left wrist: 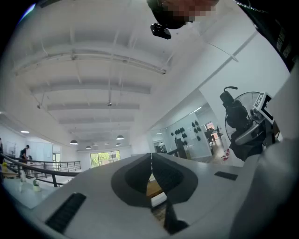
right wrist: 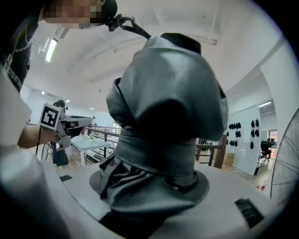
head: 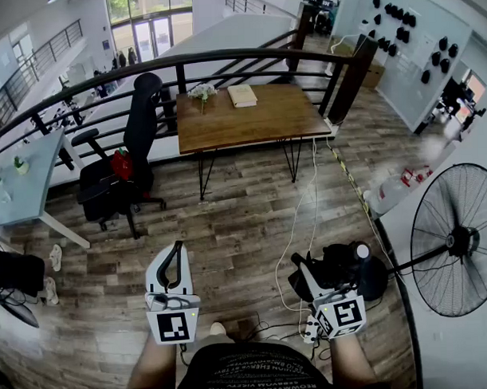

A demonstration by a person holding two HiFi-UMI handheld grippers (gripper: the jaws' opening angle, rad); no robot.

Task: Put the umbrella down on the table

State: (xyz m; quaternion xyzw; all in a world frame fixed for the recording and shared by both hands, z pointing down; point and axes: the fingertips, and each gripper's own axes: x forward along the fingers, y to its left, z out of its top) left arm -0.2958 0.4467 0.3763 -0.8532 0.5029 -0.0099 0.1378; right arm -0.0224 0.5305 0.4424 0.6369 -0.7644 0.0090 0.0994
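Carrying step: the jaws of the right gripper [head: 316,276], at 5 o'clock, clamp the folded umbrella [head: 350,267], those of the left gripper [head: 174,264] meet empty, and next it likely needs bringing to the wooden surface [head: 265,117] at 12 o'clock.

Wood-plank floor [head: 245,229], black railing [head: 223,59], standing fan [head: 460,239].

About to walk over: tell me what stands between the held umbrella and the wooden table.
Nothing upright. Plank floor lies between the folded dark grey fabric umbrella in the right gripper and the brown wooden table, crossed only by a thin white cable. The black office chair stands left of the table.
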